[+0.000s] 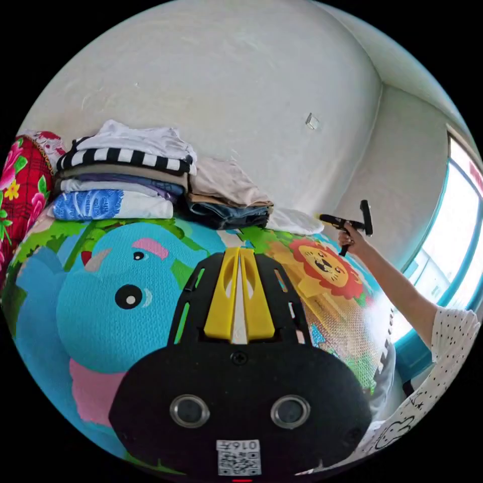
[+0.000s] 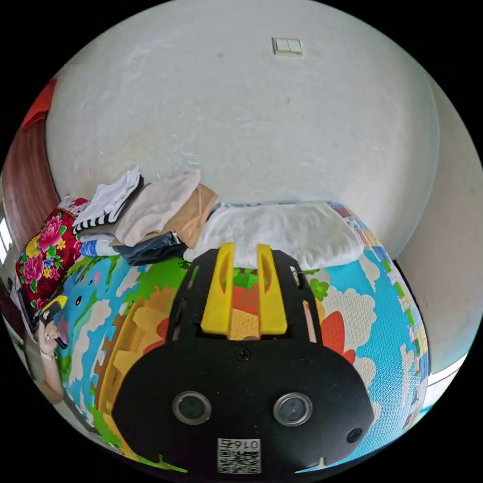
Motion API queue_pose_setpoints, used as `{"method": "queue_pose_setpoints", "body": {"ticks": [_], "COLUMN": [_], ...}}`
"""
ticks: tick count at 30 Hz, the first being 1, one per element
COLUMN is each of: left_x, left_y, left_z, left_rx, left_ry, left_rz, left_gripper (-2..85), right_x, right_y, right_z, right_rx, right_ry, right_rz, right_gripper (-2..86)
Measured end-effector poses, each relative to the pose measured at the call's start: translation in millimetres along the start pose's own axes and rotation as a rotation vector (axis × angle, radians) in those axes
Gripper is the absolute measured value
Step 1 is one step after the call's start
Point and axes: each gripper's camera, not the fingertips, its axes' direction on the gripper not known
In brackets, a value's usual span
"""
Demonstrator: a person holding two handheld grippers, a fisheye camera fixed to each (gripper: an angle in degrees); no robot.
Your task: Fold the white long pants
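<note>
Cartoon-print mat (image 2: 382,322) covers the surface. White long pants (image 2: 282,234) lie folded at its far edge by the wall, just beside the stacked clothes (image 2: 151,216). Right gripper (image 2: 244,251) parted, empty, near the pants. Left gripper (image 1: 239,254) looks nearly closed, probably holding nothing.

A cartoon play mat (image 1: 100,312) is covering the surface. Two stacks of folded clothes (image 1: 121,176) are sitting against the wall (image 2: 241,126), a red floral cushion (image 2: 43,256) lying just beside them
</note>
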Motion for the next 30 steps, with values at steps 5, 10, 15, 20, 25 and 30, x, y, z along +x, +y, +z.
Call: {"method": "queue_pose_setpoints", "body": {"ticks": [5,10,15,20,25,30], "left_x": [-4.2,-17.9,-34.2,-34.3,-33.1,-31.8], "left_y": [12.0,23.2,27.4,30.7,35.5,41.2], "left_z": [-13.9,-43.0,-58.7,-69.6,-79.3,-85.7], "left_rx": [0.059,0.16,0.171,0.168,0.175,0.181], "left_ry": [0.038,0.235,0.299,0.342,0.359,0.392], "left_rz": [0.054,0.11,0.044,0.056,0.047,0.022], "left_gripper": [-1.0,-0.9,-0.9,-0.9,-0.9,-0.9], "right_x": [-35.7,-101.6,-132.3,-150.6,-156.9,-134.8], "right_y": [-5.7,9.2,14.8,28.5,70.1,125.3], "right_z": [77.0,144.0,164.3,169.5,137.2,47.3], "right_rx": [-0.248,-0.378,-0.341,-0.392,-0.357,-0.32], "right_ry": [-0.004,0.294,0.345,0.401,0.426,0.335], "right_rz": [-0.113,-0.376,-0.513,-0.604,-0.647,-0.487], "right_gripper": [17.6,19.2,14.1,7.1,5.9,4.3]}}
